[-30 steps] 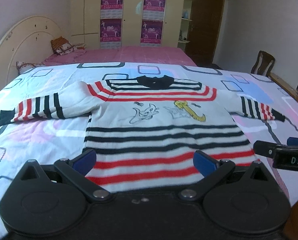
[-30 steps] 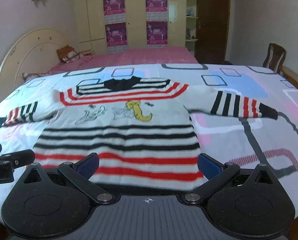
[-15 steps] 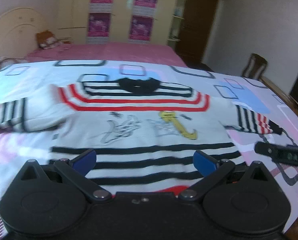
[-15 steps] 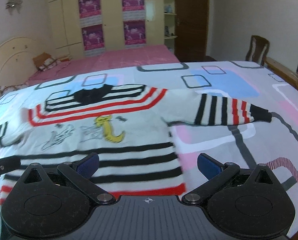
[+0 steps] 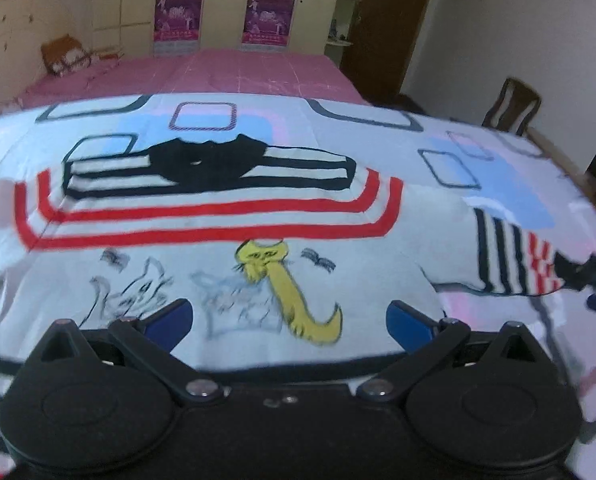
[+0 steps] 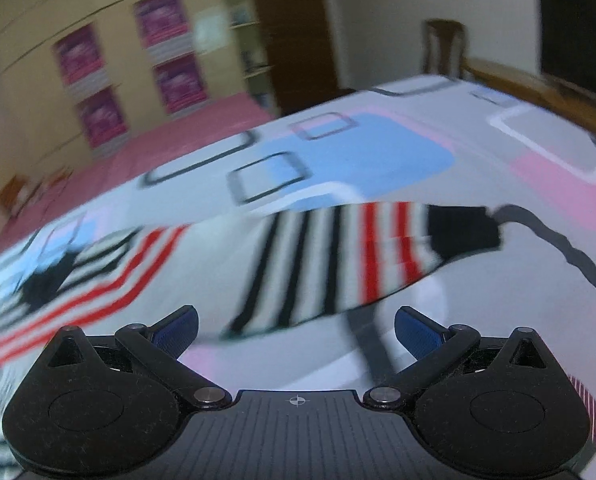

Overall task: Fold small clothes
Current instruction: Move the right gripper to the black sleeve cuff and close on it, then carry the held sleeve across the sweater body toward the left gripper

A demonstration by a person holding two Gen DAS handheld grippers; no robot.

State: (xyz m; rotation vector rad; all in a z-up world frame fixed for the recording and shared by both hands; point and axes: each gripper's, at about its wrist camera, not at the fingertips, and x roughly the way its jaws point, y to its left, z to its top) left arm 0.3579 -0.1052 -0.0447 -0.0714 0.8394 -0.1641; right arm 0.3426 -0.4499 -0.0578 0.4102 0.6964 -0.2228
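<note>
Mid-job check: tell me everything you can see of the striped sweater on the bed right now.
The sweater is a small white knit lying front-up, spread flat on the patterned bedspread. It has a black collar, black then red stripes across the shoulders, and cat drawings on the chest, one of them yellow. Its right sleeve stretches sideways, banded black and red, ending in a black cuff. The hem is hidden behind the left gripper. Both grippers are open, neither visibly pinching cloth; the right gripper hangs near the sleeve.
</note>
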